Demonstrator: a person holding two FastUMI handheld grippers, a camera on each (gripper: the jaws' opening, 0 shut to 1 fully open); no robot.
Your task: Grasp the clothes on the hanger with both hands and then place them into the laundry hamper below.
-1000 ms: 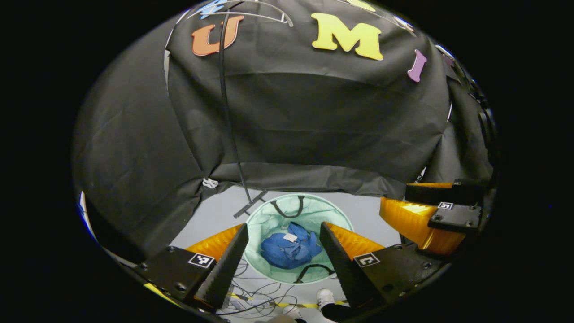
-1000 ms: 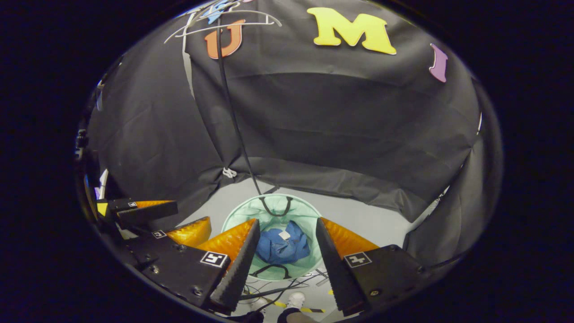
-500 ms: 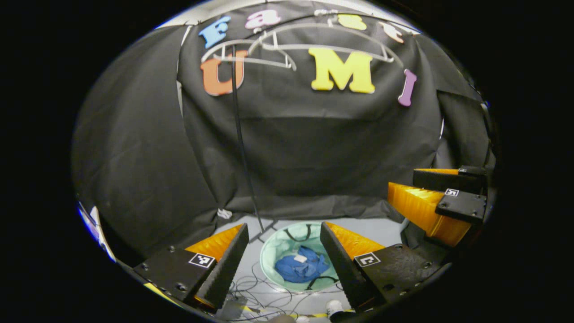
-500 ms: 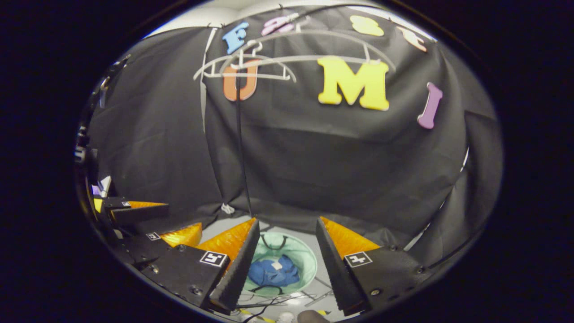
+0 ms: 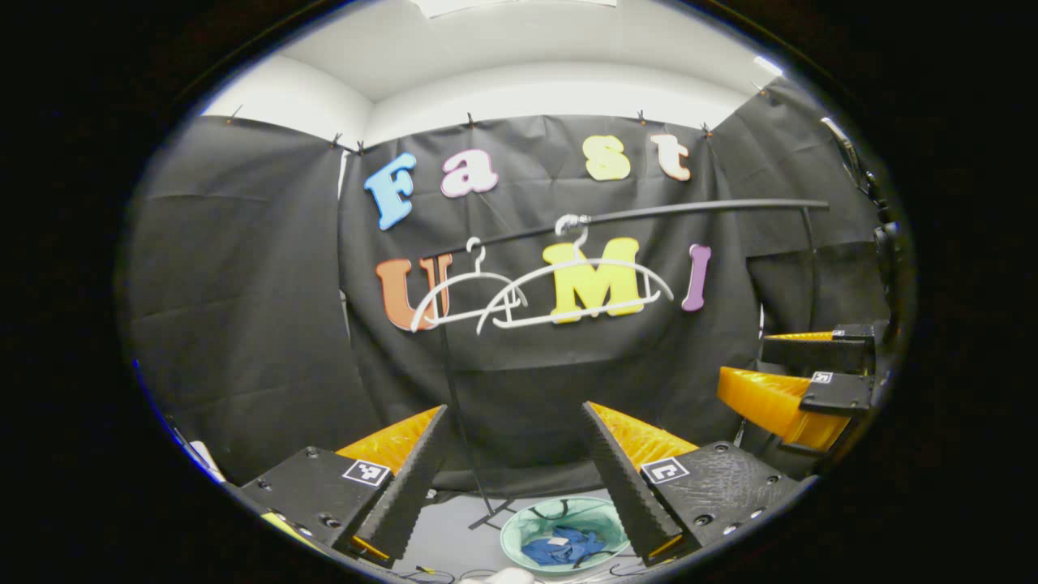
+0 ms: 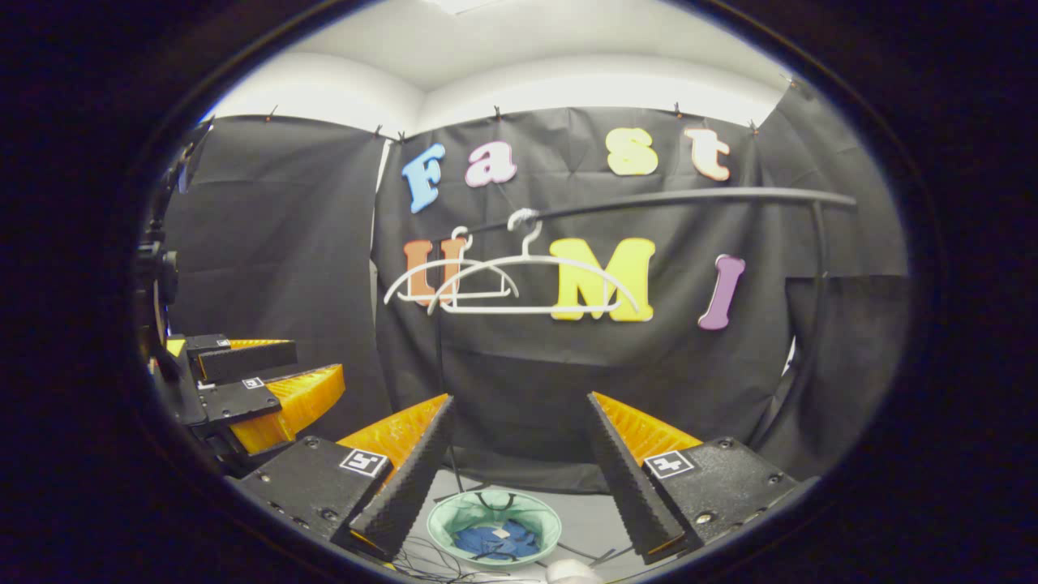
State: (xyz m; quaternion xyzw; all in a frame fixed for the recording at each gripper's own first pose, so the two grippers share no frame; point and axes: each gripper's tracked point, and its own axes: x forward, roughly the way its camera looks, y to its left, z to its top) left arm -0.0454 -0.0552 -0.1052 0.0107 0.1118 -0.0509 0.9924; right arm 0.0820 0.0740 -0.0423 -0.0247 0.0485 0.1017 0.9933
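Blue clothes (image 5: 559, 549) (image 6: 486, 540) lie bunched inside the pale green laundry hamper (image 5: 519, 523) (image 6: 452, 511) on the floor, far below both grippers. Two bare white hangers (image 5: 584, 288) (image 6: 527, 280) hang on the black rail (image 5: 689, 209) (image 6: 689, 197). My left gripper (image 5: 512, 408) is open and holds nothing; it also appears at the left edge of the right gripper view (image 6: 315, 363). My right gripper (image 6: 520, 399) is open and holds nothing too, and it shows at the right of the left gripper view (image 5: 742, 362).
The rack's thin black pole (image 5: 456, 405) (image 6: 440, 357) runs down to a foot just behind the hamper. Loose cables lie on the grey floor (image 6: 584, 519) in front of the hamper. Black cloth walls close in the booth on three sides.
Both views have swung upward. The hamper with the blue clothes slid to the bottom edge and looks smaller. The rail and bare hangers now sit mid-view. Both grippers stayed open.
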